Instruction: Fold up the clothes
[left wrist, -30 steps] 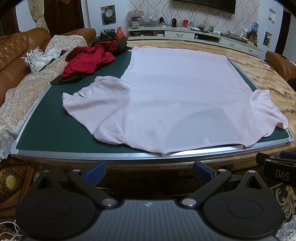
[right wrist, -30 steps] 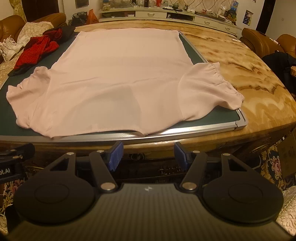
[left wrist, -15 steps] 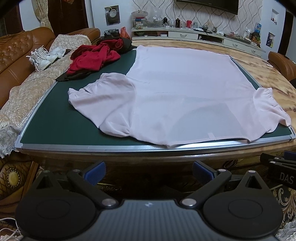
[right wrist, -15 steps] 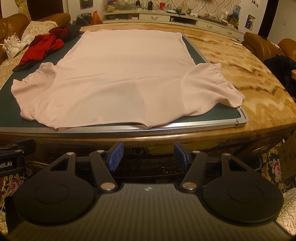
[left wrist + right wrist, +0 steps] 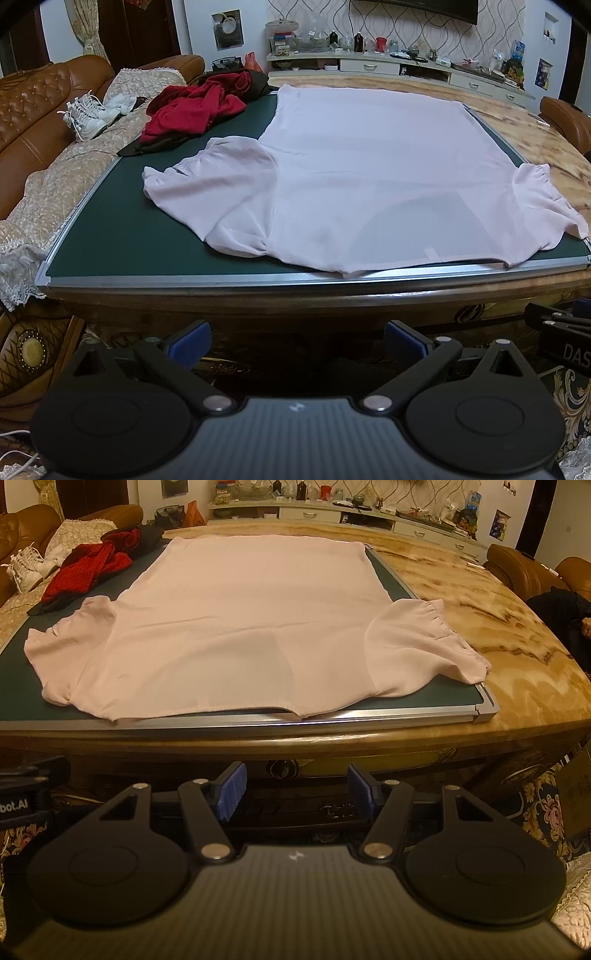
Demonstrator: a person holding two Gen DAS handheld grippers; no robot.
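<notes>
Evidently both cameras are now held lower and farther back than a second ago: the near rim of the surface (image 5: 295, 282) sits higher in both views, and more of its carved front is shown beneath. The pale pink blouse (image 5: 369, 177) is laid flat on the green mat (image 5: 122, 236), unchanged, neckline toward the near edge and hem at the far side. Its left sleeve (image 5: 207, 184) is spread on the mat; its right sleeve (image 5: 424, 642) is draped over the mat's metal corner onto the marble top. No fold is made yet.

The left tool (image 5: 297, 341) is held in front of and below the edge, its blue pads well apart, nothing between them. The right tool (image 5: 297, 788) is likewise spread wide and empty (each is glimpsed at the margin of the other's view). A red garment (image 5: 195, 107) is heaped at the far left, apart from the blouse.

Judgement: smoothing appears finished and the withdrawal is read as a reset before a first grasp, probably at the sleeves or shoulders.
</notes>
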